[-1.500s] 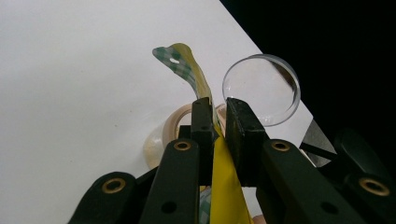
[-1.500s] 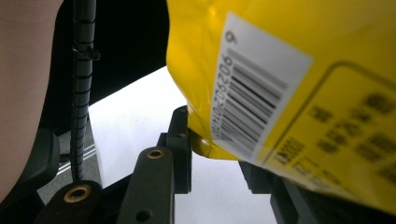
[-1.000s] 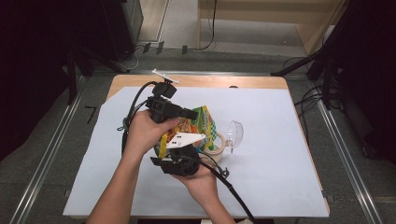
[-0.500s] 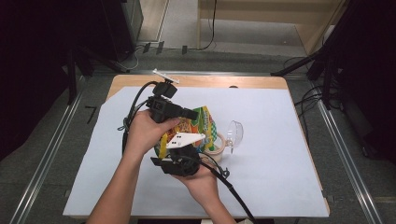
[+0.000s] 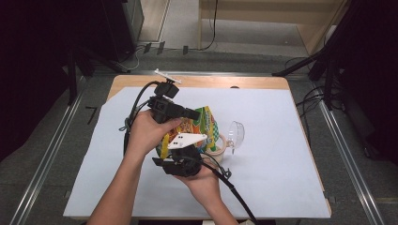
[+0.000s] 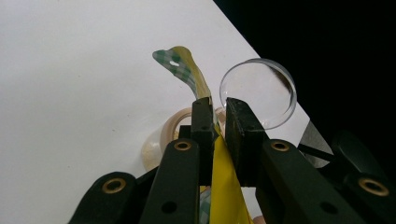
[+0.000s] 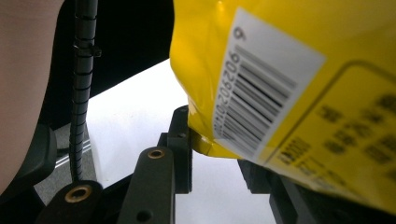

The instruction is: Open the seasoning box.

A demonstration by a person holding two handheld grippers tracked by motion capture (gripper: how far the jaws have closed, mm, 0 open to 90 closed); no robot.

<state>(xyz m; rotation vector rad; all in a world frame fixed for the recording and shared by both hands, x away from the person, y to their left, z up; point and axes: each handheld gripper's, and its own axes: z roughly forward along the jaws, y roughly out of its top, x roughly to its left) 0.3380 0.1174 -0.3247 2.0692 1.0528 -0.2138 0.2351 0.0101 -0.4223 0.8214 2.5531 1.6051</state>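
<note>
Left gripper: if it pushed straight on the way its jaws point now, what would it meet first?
The left gripper, shut on the yellow snack bag, points toward the clear round plastic lid and the beige tape roll on the white table sheet. The lid probably comes first, though depth is unclear.

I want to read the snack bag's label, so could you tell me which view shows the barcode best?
The right gripper view: the barcode on the yellow snack bag is large and close there. The left gripper view shows the bag's edge, the high view its printed front.
</note>
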